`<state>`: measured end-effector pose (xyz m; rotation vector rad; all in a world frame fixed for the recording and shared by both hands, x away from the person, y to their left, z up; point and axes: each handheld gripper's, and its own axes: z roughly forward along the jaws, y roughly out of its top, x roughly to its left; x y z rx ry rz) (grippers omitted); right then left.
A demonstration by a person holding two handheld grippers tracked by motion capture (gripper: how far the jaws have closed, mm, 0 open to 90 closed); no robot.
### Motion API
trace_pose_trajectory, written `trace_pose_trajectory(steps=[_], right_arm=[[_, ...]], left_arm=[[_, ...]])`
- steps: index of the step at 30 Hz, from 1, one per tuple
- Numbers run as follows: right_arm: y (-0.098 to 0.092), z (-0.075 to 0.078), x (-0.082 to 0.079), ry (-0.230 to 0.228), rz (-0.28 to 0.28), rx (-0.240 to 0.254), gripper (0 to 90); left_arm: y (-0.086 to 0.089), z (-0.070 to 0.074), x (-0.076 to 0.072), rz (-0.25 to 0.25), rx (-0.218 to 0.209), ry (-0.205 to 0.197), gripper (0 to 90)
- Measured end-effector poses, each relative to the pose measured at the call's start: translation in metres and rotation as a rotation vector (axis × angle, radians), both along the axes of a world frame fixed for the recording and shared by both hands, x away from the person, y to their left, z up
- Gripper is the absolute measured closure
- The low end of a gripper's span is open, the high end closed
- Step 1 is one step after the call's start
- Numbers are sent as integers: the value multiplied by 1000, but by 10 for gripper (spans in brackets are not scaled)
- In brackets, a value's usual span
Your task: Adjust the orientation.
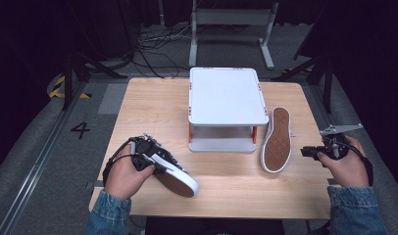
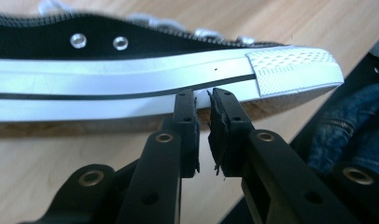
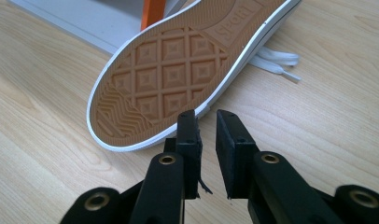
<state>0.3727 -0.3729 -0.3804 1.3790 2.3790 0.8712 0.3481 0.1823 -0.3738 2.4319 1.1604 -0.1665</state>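
Observation:
A black sneaker (image 1: 180, 178) with a white sole rim lies on its side near the table's front left. My left gripper (image 1: 159, 168) rests right against it. In the left gripper view its jaws (image 2: 204, 99) stand shut, tips at the white rubber side of that sneaker (image 2: 131, 79), with nothing between them. A second sneaker (image 1: 277, 139) lies tan sole up, right of the shelf. My right gripper (image 1: 305, 152) hovers just right of it. In the right gripper view it (image 3: 206, 116) points at that sole's (image 3: 169, 70) edge, jaws a narrow slit apart and empty.
A white two-level shelf (image 1: 226, 95) with orange legs stands at the table's middle back; its base (image 3: 85, 18) is close behind the upturned sneaker. A white lace (image 3: 278, 60) trails from that shoe. Bare wood (image 1: 226, 181) lies between the two shoes at the front.

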Motion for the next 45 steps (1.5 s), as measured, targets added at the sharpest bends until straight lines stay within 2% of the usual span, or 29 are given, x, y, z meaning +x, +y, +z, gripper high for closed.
trace_pose_trajectory(steps=[3,4,5,9,10,11,12,13,14,16,17,20,22,25,27,30,31,33,35,36,39,41,42,44,45], right_arm=[[3,2,2,-8,11,-1,797],[4,3,3,-11,14,-3,797],[4,4,3,-16,16,-1,796],[4,7,3,-22,13,0,796],[4,7,2,-24,13,-3,796],[4,7,2,-24,13,-3,796],[4,6,2,-27,16,-3,795],[4,6,2,-27,15,-4,795],[4,6,2,-27,15,-4,795],[5,6,3,-27,18,-10,794],[6,5,3,-27,20,-7,791],[7,4,4,-26,23,-9,787],[7,3,4,-20,20,-9,786],[5,0,4,-15,16,-7,782],[4,0,3,-12,16,-6,781],[2,0,0,-18,6,-7,778],[2,0,0,-18,6,-7,778],[2,0,-1,-13,-1,-6,773],[2,-1,-2,-14,4,-6,770],[3,-1,-2,-13,0,-9,768],[3,-3,-2,-10,5,-11,766],[2,-3,-3,-7,4,-10,762],[1,-3,-3,-13,0,-15,759],[1,-2,-4,-13,0,-13,758],[0,-2,-4,-14,-1,-9,757]], left_arm=[[6,0,-8,13,24,27,809],[10,1,-12,14,41,51,811],[10,1,-12,14,41,51,813],[20,-2,-22,9,91,131,817],[23,-7,-24,-19,130,185,843],[23,-7,-24,-19,130,185,850],[25,-16,-25,-26,178,247,849],[24,-21,-25,-43,210,272,850],[24,-21,-25,-43,210,272,850],[20,-35,-24,-79,275,311,850],[15,-46,-22,-95,275,336,849],[6,-51,-19,-113,250,341,848],[-5,-51,-15,-125,232,317,818],[-18,-51,-5,-125,194,309,812],[-20,-51,-3,-120,185,304,812],[-28,-46,0,-119,163,244,798],[-28,-46,0,-119,163,244,789],[-35,-41,3,-126,157,205,786],[-41,-43,6,-143,174,223,760],[-47,-49,7,-165,207,242,754],[-52,-57,8,-182,221,256,742],[-54,-58,5,-200,227,270,695],[-56,-56,1,-220,226,264,606],[-56,-55,0,-234,225,250,582],[-56,-53,-3,-248,223,238,540]])
